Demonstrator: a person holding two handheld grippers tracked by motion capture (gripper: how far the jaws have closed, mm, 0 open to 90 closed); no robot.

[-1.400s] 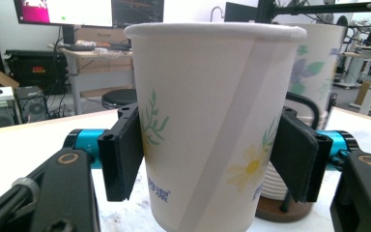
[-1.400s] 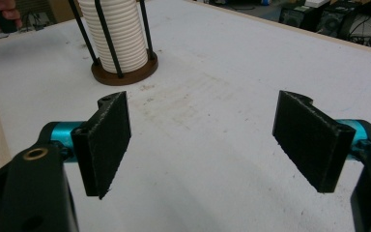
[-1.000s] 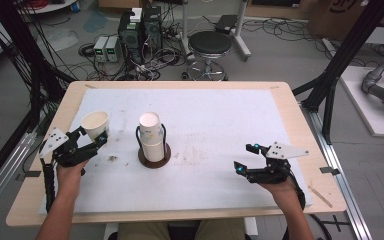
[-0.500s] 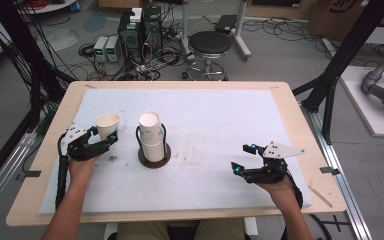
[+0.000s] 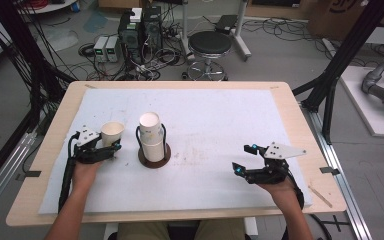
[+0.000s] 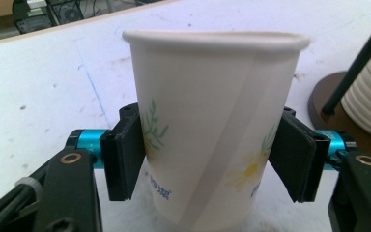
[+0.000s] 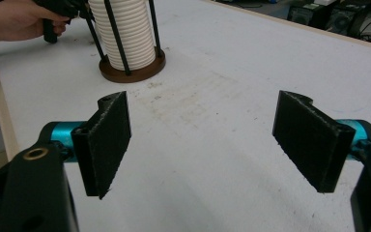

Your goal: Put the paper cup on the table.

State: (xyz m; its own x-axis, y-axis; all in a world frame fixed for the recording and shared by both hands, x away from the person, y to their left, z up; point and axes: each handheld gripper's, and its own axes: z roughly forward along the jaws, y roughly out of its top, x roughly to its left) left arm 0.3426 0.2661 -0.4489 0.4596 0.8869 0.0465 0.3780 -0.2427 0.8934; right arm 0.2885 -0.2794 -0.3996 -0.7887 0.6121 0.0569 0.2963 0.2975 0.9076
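- Left tool (image 6: 212, 159): black pads clamped on both sides of a paper cup (image 6: 212, 125), gripping its lower half; cup upright, mouth open to the top.
- Paper cup look: white, rolled rim, slight taper toward the base, vertical seam band running down the front, green leaf sprigs and a yellow flower printed low on the wall, small blue print near the bottom.
- High view: paper cup (image 5: 112, 133) held by left tool (image 5: 111, 147) at the left part of the white surface (image 5: 220, 120), just beside the cup stack (image 5: 151, 137), not touching it.
- Cup stack: white ribbed cups nested inside thin black rods on a round brown base.
- Right tool (image 5: 244, 159): pads wide apart, nothing between them, at the right part of the surface, well apart from the stack.
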